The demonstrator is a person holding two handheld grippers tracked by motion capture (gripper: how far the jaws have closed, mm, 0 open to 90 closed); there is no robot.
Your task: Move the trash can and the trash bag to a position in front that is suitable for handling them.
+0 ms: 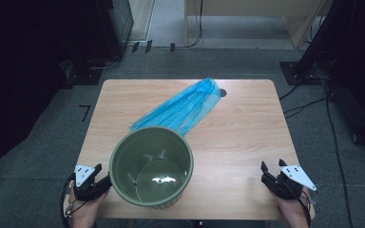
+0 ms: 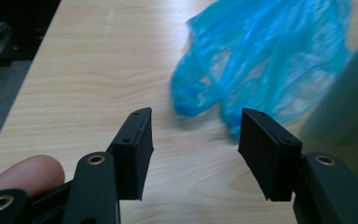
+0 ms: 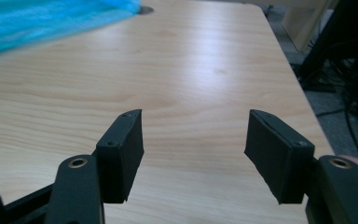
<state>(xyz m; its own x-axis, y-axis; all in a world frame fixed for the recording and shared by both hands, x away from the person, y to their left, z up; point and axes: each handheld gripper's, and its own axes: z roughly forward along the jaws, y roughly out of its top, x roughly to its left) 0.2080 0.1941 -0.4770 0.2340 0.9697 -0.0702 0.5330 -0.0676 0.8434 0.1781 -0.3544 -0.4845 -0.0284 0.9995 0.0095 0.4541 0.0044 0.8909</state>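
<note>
A round olive-green bin (image 1: 152, 166) stands upright near the front of the wooden table (image 1: 247, 128), its inside bare. Behind it a crumpled blue plastic bag (image 1: 183, 107) lies stretched toward the far right; the left gripper view has the blue bag (image 2: 261, 60) ahead and the bin's blurred wall (image 2: 349, 102) at the right. My left gripper (image 1: 102, 176) rests open at the front left, close beside the bin, nothing between its jaws. At the front right, my right gripper (image 1: 272, 167) is open over bare wood.
A small dark hole (image 1: 222, 92) marks the table's far side beside the bag. Grey carpet surrounds the table, with cables (image 1: 309, 102) and black equipment stands at right and back. Bare tabletop (image 3: 191, 70) lies ahead of the right gripper.
</note>
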